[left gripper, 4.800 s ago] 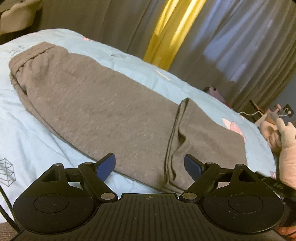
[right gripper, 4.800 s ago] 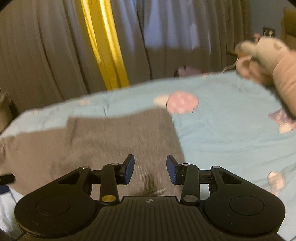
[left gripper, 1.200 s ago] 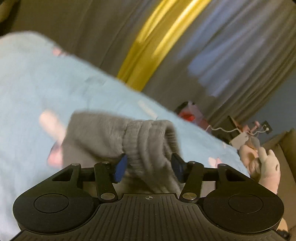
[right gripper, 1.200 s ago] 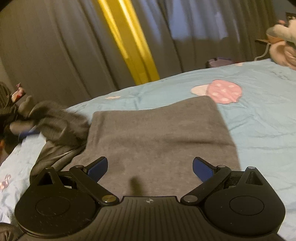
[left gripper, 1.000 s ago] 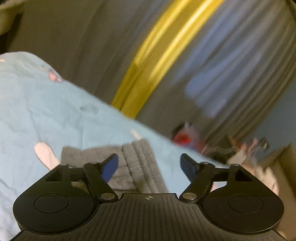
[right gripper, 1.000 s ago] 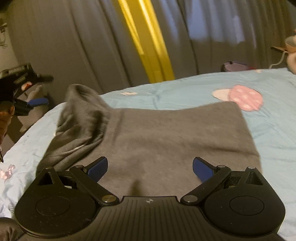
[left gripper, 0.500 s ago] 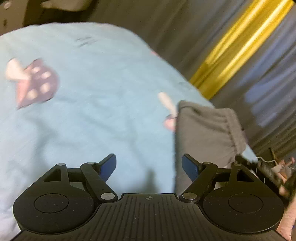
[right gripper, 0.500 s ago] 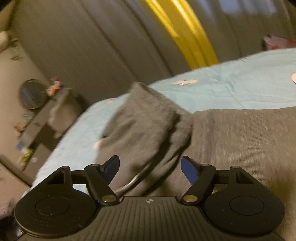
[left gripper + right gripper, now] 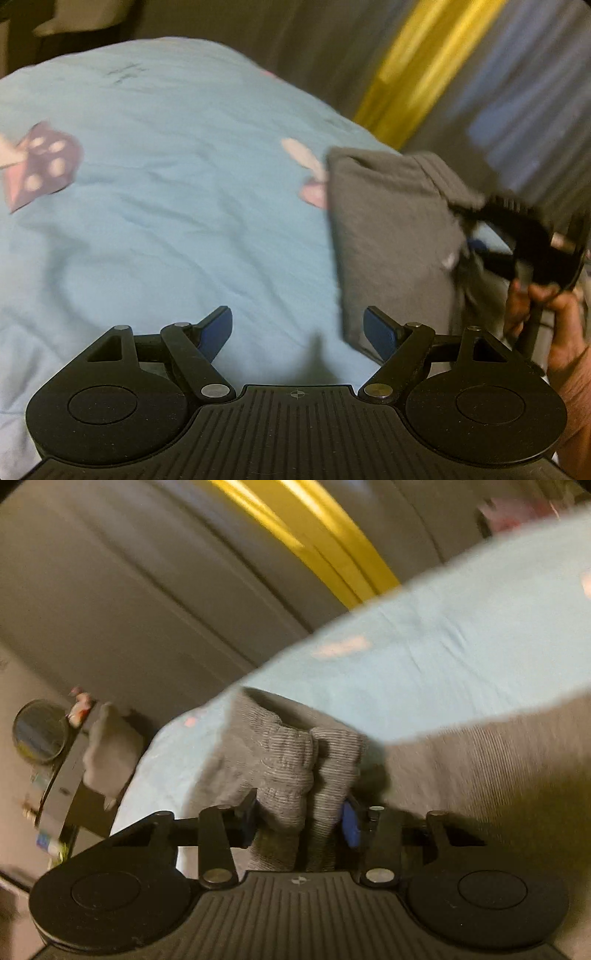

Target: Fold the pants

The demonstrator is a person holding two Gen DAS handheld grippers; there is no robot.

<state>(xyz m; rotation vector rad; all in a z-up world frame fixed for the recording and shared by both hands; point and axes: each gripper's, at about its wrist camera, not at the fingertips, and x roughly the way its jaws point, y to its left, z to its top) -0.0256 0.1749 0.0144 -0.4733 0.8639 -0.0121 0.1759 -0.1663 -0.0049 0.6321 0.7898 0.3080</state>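
The right gripper point(image 9: 299, 823), its jaws just closing, clamped the bunched ribbed cuffs point(image 9: 295, 760) of the grey pants point(image 9: 384, 236) at six o'clock on the blue bedspread point(image 9: 166, 206), while the left gripper point(image 9: 297, 328) hung wide and empty.

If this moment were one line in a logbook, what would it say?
left gripper: open, empty | right gripper: closing on ribbed cuffs of grey knit pants | light blue bedsheet
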